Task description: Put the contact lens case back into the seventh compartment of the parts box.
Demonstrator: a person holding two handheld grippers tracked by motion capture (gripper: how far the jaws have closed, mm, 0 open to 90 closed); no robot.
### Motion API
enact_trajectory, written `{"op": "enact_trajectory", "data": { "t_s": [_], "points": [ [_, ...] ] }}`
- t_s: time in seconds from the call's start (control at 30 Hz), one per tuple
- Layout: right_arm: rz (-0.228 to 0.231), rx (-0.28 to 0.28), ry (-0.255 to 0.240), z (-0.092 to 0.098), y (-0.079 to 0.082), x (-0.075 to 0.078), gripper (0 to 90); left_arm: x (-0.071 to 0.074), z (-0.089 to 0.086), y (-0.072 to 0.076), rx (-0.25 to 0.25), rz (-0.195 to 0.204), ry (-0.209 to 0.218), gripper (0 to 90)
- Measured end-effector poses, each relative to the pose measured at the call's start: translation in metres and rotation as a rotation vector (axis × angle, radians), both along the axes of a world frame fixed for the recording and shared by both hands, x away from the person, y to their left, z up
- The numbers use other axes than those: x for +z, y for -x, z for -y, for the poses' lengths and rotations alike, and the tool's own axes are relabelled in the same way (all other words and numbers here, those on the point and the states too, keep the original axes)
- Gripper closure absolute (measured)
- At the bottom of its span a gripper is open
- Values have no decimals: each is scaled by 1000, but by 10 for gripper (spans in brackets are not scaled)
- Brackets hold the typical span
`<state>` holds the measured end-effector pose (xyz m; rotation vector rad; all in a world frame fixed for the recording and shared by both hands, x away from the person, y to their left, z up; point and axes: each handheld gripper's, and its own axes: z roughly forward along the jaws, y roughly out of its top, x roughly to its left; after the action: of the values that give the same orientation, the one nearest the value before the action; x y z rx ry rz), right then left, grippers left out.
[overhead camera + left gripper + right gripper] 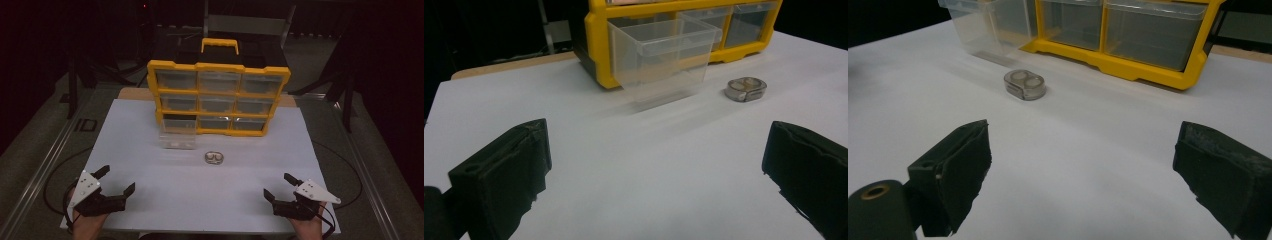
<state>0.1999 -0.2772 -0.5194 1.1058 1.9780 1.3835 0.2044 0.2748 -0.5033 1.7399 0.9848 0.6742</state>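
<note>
Counting nine drawers (177, 132), one seemingly two-holed metal piece (214, 158).

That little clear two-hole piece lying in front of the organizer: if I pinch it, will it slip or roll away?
The small clear piece lies flat on the white table, so it probably won't roll. Its rounded, glossy sides look slippery; a pinch across the narrow waist may hold best. It looks light and rigid, so a nudge would likely slide it toward the pulled-out clear drawer. Both grippers are open.
</note>
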Motion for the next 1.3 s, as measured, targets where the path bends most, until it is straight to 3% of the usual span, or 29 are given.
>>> {"op": "enact_trajectory", "data": {
  "t_s": [0.73, 1.07, 1.3],
  "points": [
    [2, 18, -5, -6, -2, -3, 83, 0, 2, 0, 1, -9, -15, 4],
    [11, 4, -10, -5, -2, -3, 83, 10, 6, 2, 15, 10, -62, 4],
    [7, -2, -11, -5, -3, -4, 83, 18, 13, -2, -20, 14, -54, 4]
  ]
}}
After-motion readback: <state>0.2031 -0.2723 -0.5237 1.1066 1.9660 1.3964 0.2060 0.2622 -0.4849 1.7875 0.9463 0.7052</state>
